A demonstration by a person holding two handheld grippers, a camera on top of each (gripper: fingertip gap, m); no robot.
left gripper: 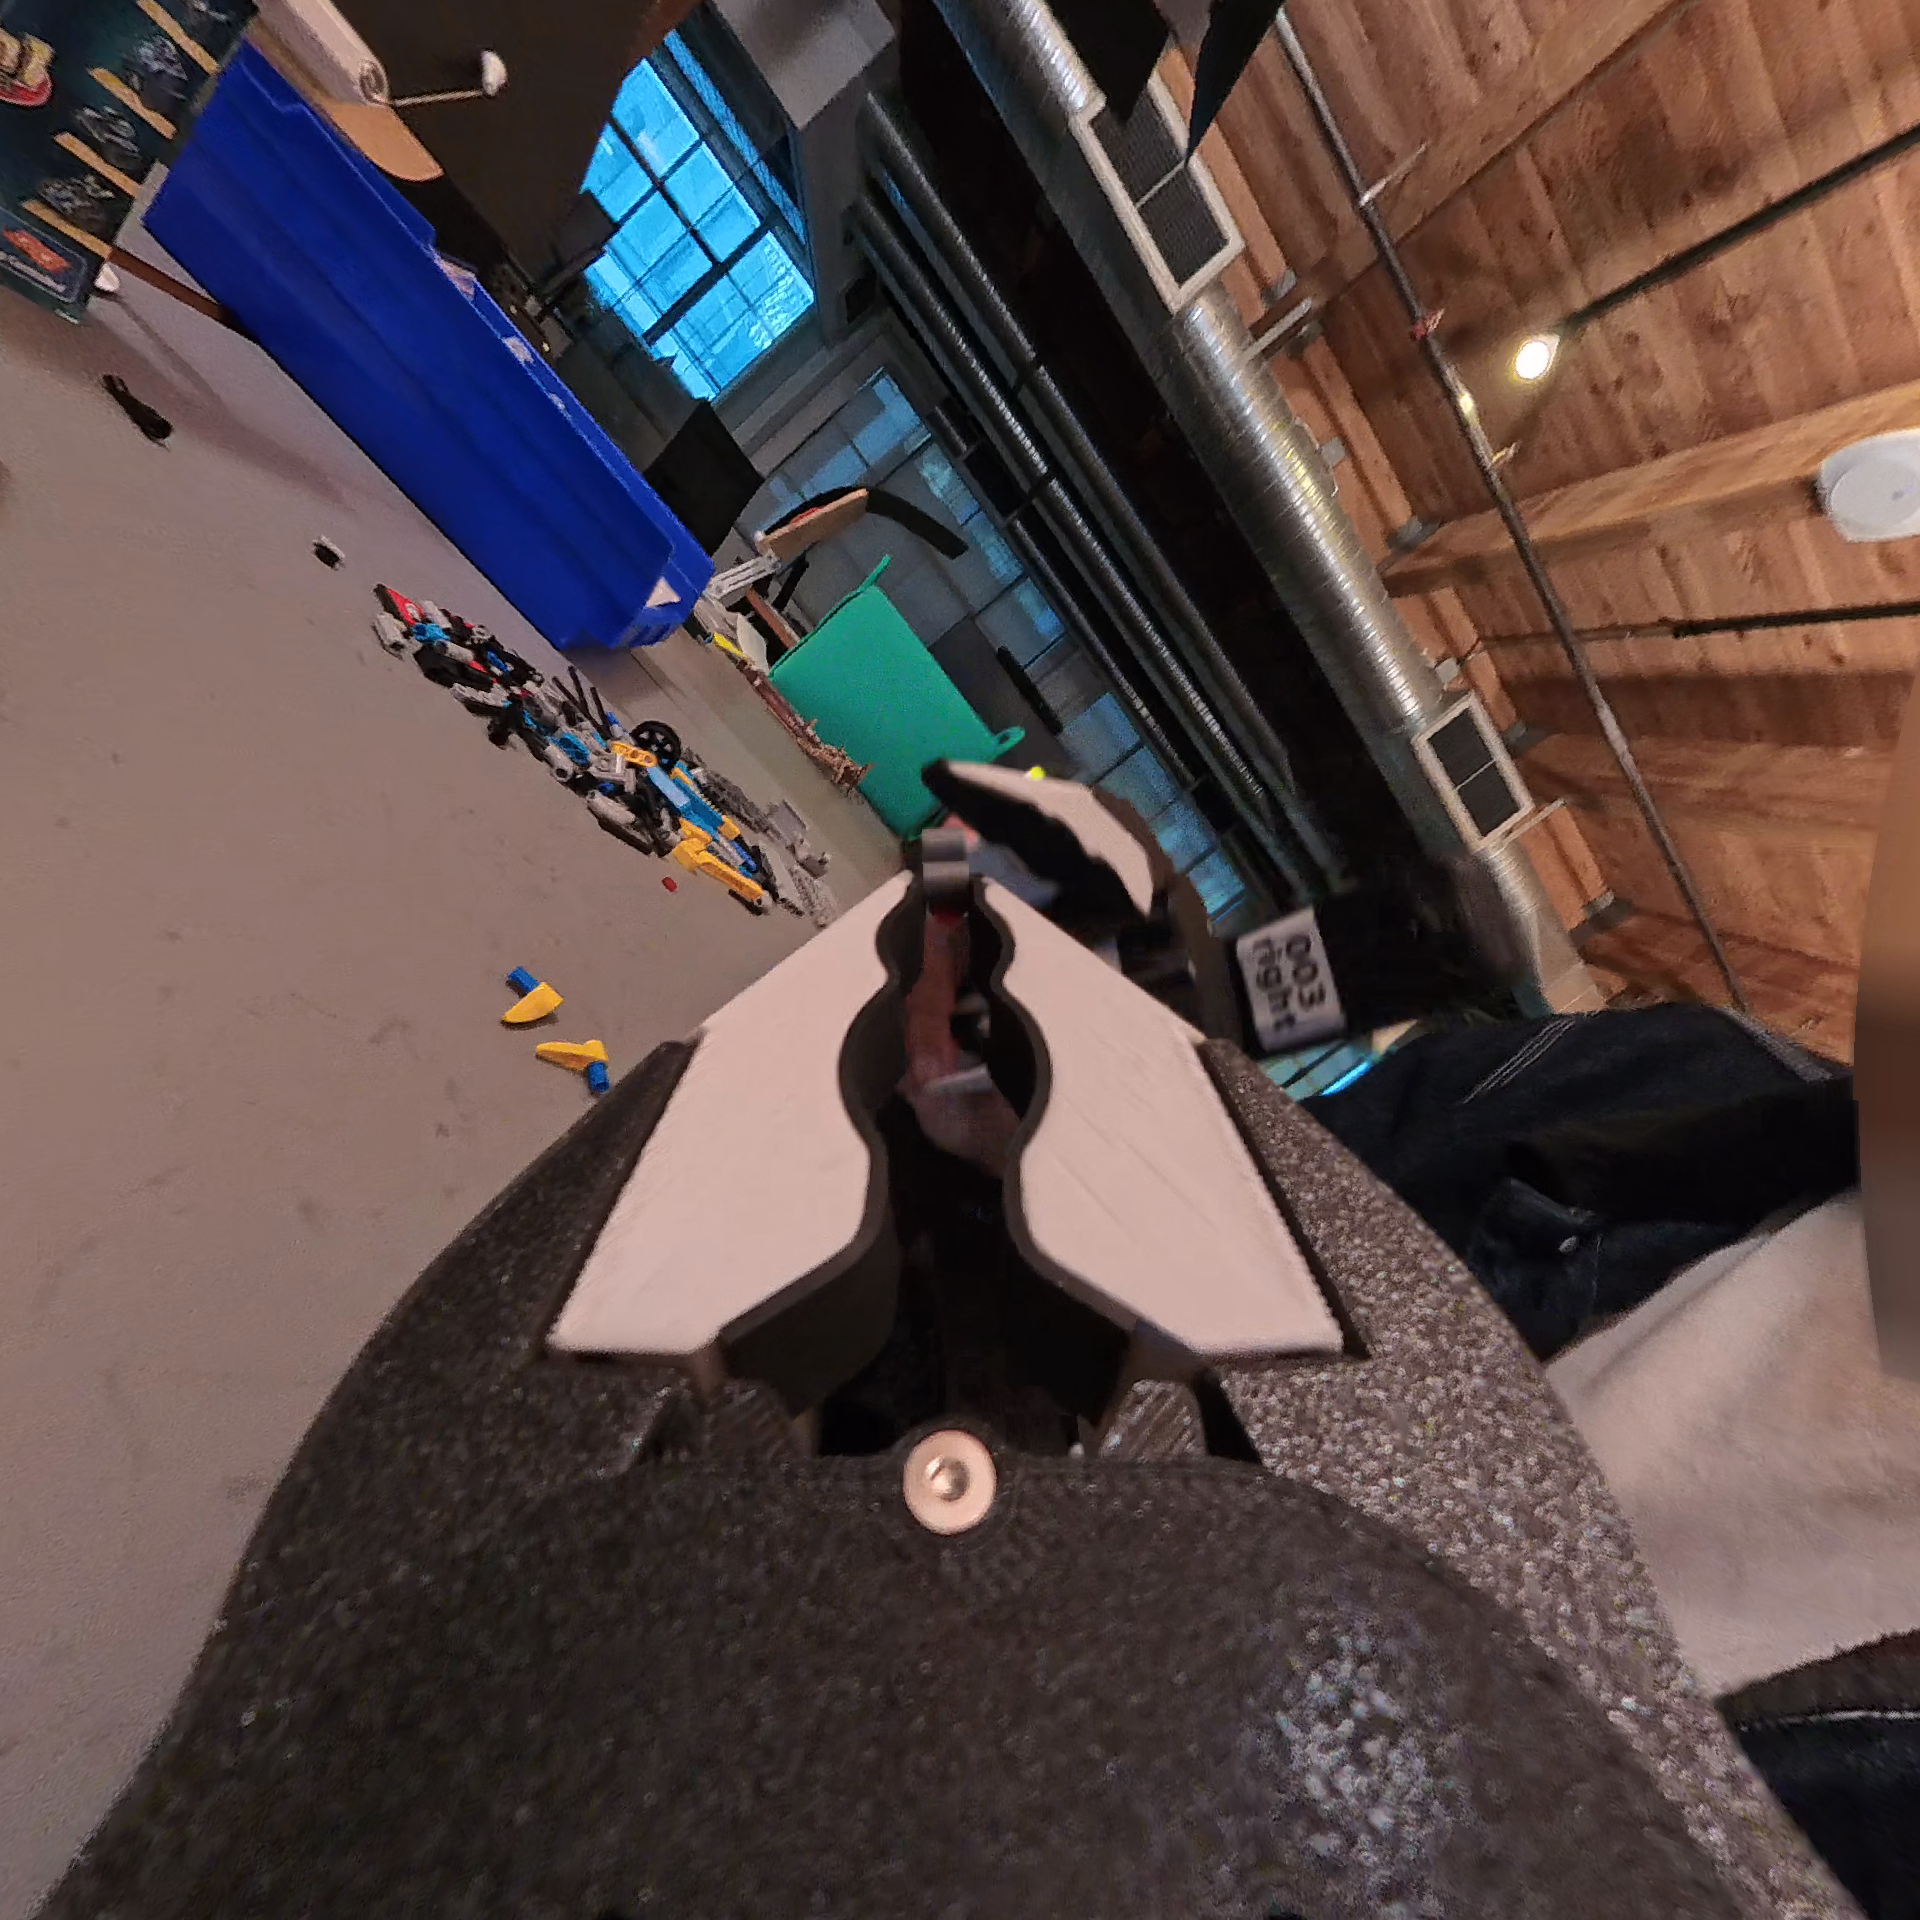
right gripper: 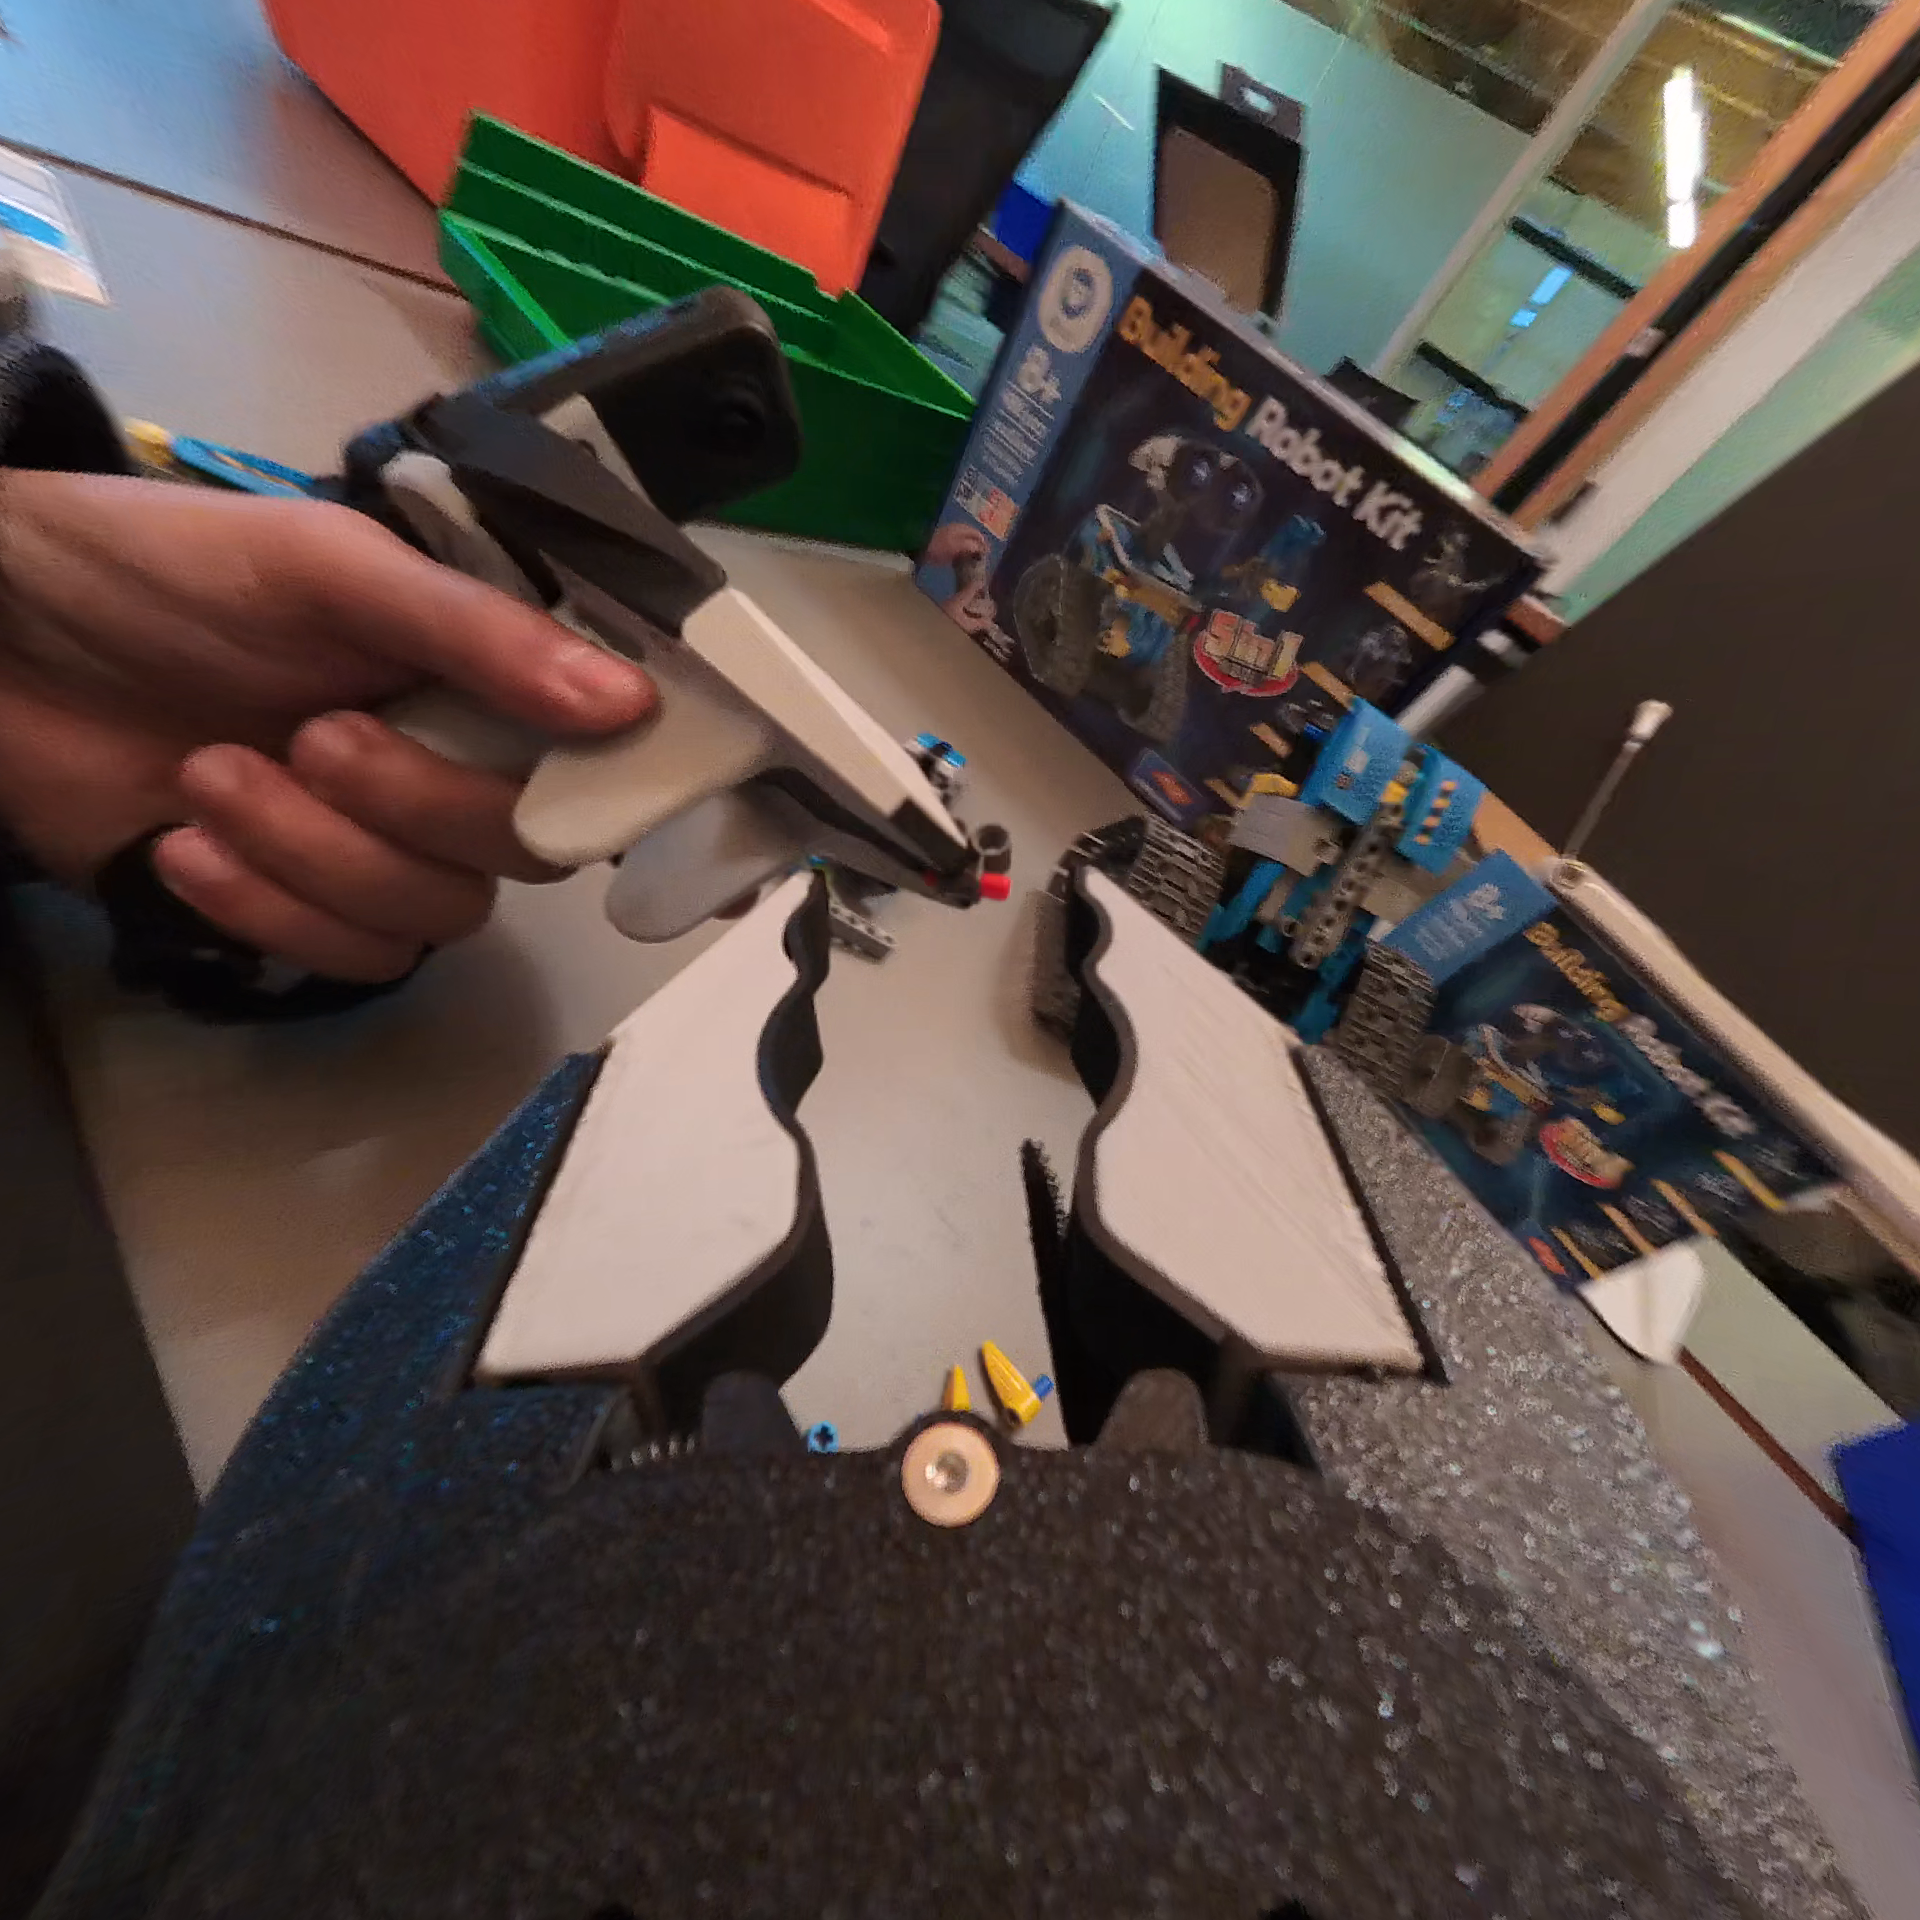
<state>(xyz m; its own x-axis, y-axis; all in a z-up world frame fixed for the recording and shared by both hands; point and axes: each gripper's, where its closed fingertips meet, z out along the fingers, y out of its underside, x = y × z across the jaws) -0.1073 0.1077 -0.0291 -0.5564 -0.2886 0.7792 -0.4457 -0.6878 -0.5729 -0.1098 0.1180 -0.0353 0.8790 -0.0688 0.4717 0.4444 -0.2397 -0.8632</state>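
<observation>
My left gripper (left gripper: pixel 943 896) is shut on a small grey connector piece (left gripper: pixel 943 864) with a red pin and holds it in the air above the table. In the right wrist view a hand (right gripper: pixel 260 707) holds that left gripper (right gripper: pixel 961 878), with the grey piece and its red pin (right gripper: pixel 994 886) sticking out of the tips. My right gripper (right gripper: pixel 945 925) is open and empty, its jaws wide apart just below and behind the held piece. One of its fingers (left gripper: pixel 1049 831) shows just beyond the left gripper's tips. A blue and grey tracked robot model (right gripper: pixel 1299 894) stands just right of it.
A pile of loose bricks (left gripper: pixel 582 727) and yellow pieces (left gripper: pixel 535 1003) lie on the grey table (left gripper: pixel 208 935). A blue bin (left gripper: pixel 416 343) and a green bin (right gripper: pixel 675 343) stand at the back, with an orange bin (right gripper: pixel 623 104). Two kit boxes (right gripper: pixel 1226 540) (right gripper: pixel 1590 1091) stand by the model. Both grippers' tips are close together, under 4 cm apart.
</observation>
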